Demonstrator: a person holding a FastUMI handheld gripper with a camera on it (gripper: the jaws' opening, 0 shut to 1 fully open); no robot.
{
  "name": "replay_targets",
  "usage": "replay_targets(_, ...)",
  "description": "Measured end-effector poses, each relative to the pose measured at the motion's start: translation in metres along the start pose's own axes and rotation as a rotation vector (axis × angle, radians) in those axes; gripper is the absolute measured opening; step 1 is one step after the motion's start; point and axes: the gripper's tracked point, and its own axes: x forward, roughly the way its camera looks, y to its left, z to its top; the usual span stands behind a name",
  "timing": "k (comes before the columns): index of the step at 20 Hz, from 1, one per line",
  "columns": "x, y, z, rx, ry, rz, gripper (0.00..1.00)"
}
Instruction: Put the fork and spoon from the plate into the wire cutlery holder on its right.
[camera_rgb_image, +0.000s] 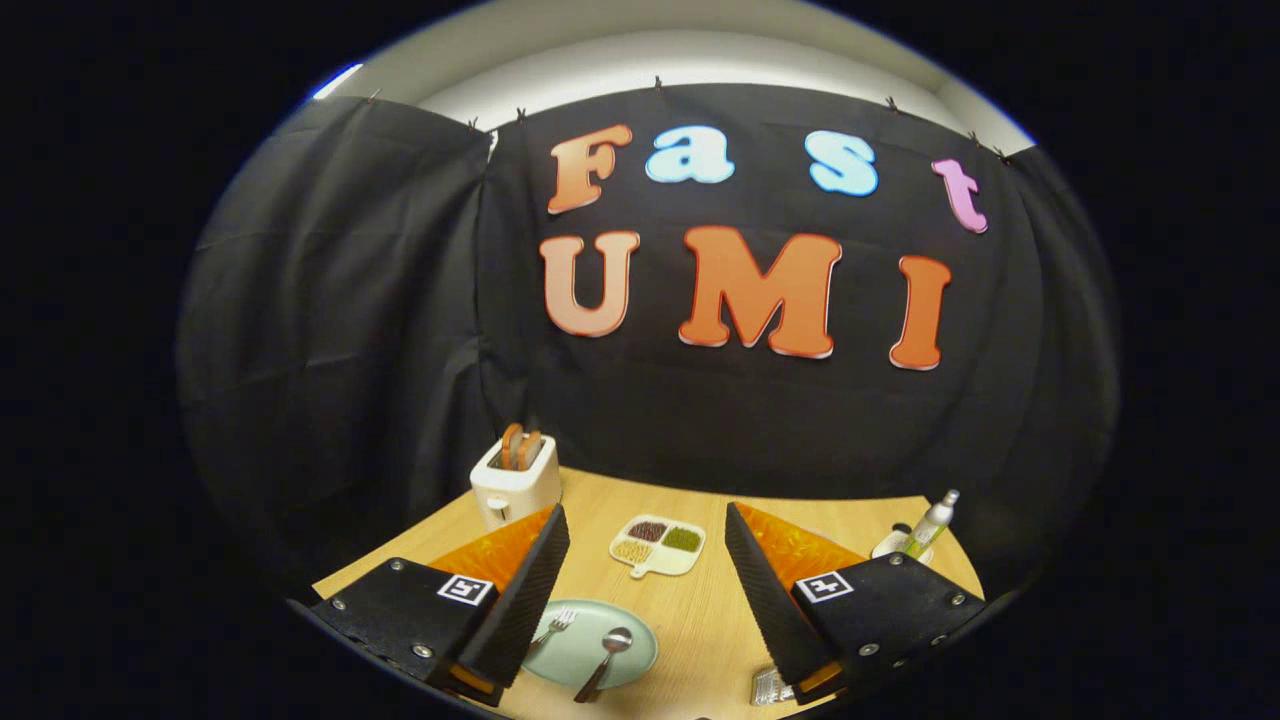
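Observation:
A pale green plate (578, 665) lies on the wooden table low between my fingers, close to the left one. On it rest a fork (556, 627), partly hidden behind the left finger, and a spoon (606, 658) with a dark handle pointing toward me. The wire cutlery holder (771, 686) peeks out beside the right finger, mostly hidden. My gripper (648, 580) hangs above the table, open wide, holding nothing.
A white toaster (515, 478) with toast stands at the back left. A small divided tray of grains (657, 545) lies beyond the plate. At the back right a spray bottle (931, 524) stands by a white dish.

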Motion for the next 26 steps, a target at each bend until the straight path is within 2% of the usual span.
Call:
replay_targets(7,0.033,0.025,-0.124,0.092,0.457,0.028,0.93)
replay_targets(13,0.042,0.039,-0.2,0.12,0.747,0.051,0.88)
replay_targets(20,0.049,0.043,-0.269,0.125,1.019,0.045,0.77)
replay_targets(26,0.054,0.04,-0.3,0.101,1.147,0.006,0.62)
